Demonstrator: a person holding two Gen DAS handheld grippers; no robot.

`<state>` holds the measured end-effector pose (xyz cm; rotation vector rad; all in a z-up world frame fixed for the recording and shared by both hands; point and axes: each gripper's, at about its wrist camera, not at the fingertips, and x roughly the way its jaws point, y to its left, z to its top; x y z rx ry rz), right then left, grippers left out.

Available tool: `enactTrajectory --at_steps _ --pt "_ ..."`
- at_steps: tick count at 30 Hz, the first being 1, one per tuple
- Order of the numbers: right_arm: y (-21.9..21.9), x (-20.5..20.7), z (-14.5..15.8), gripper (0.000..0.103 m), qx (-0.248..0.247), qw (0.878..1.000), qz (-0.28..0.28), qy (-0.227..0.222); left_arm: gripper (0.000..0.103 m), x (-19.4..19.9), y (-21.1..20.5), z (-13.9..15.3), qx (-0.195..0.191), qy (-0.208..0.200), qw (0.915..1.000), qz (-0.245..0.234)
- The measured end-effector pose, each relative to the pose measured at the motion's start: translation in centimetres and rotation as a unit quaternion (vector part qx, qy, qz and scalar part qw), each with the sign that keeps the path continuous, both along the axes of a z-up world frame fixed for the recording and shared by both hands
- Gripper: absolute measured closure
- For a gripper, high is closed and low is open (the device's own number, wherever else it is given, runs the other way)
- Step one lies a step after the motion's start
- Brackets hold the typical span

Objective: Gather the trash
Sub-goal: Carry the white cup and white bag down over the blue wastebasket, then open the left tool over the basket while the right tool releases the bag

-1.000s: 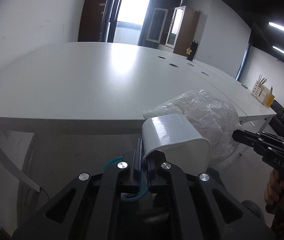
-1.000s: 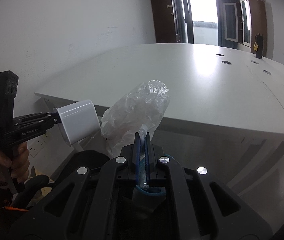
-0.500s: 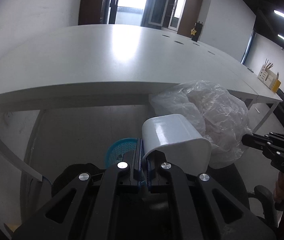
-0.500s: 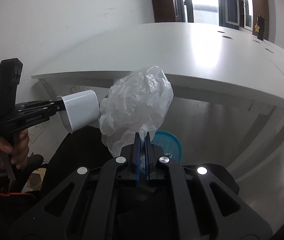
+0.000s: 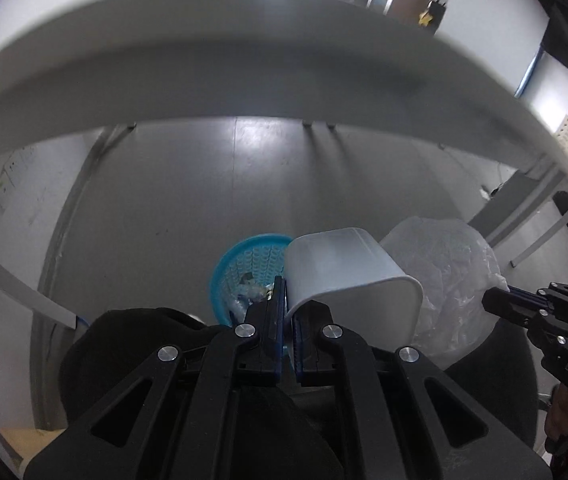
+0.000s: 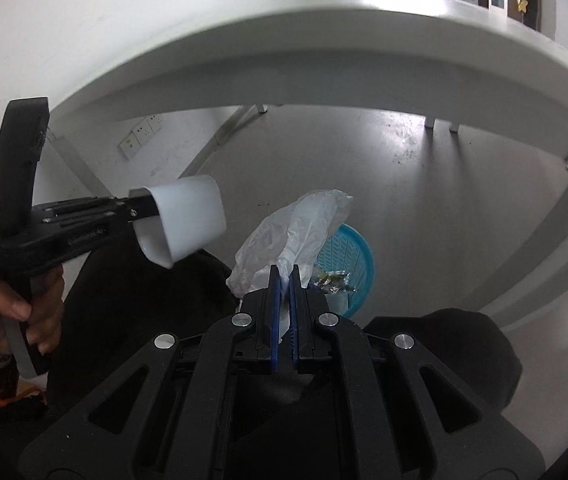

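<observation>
Round blue plastic lattice waste basket (image 6: 349, 264), on the floor under the white desk (image 6: 323, 52): holds foil-like scraps, contents partly hidden. Left hand-held gripper (image 5: 288, 304): clenched on rim of empty white plastic cup (image 5: 347, 276), basket at 11 o'clock. Right hand-held gripper (image 6: 284, 280): clamped on crumpled clear plastic bag (image 6: 295, 236), basket at 1 o'clock.
</observation>
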<state>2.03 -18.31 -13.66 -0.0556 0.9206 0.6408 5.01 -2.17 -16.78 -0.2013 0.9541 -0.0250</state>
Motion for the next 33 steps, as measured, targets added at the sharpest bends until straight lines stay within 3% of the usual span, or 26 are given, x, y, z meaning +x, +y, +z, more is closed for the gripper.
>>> enactTrajectory --at_steps 7,18,19,21,22,24,33 --pt "2.4 3.1 -4.2 0.100 -0.018 1.000 -0.009 0.021 0.100 3.9 -0.4 -3.8 0.021 0.032 0.9991 0.019" --pt "4.7 7.6 -11.2 0.099 -0.033 0.996 -0.035 0.081 0.100 7.4 -0.1 -9.5 0.024 0.101 0.9933 0.052" --pt "5.0 7.9 -11.6 0.099 -0.032 0.995 -0.034 0.084 0.098 7.8 0.0 -9.6 0.019 0.099 0.9933 0.056" --pt "5.1 8.6 -12.3 0.096 -0.032 0.995 -0.029 0.090 0.068 8.3 0.5 -10.0 0.004 0.096 0.9935 0.061" --pt "5.1 8.8 -12.7 0.084 -0.030 0.995 -0.029 0.092 0.054 8.3 0.9 -10.1 -0.002 0.094 0.9934 0.066" --pt "4.9 9.5 -13.3 0.064 -0.025 0.995 -0.037 0.095 0.056 8.3 1.5 -10.0 -0.008 0.086 0.9931 0.080" --pt "4.3 9.8 -13.3 0.064 -0.013 0.993 -0.046 0.111 0.058 7.9 0.9 -9.8 0.005 0.081 0.9941 0.072"
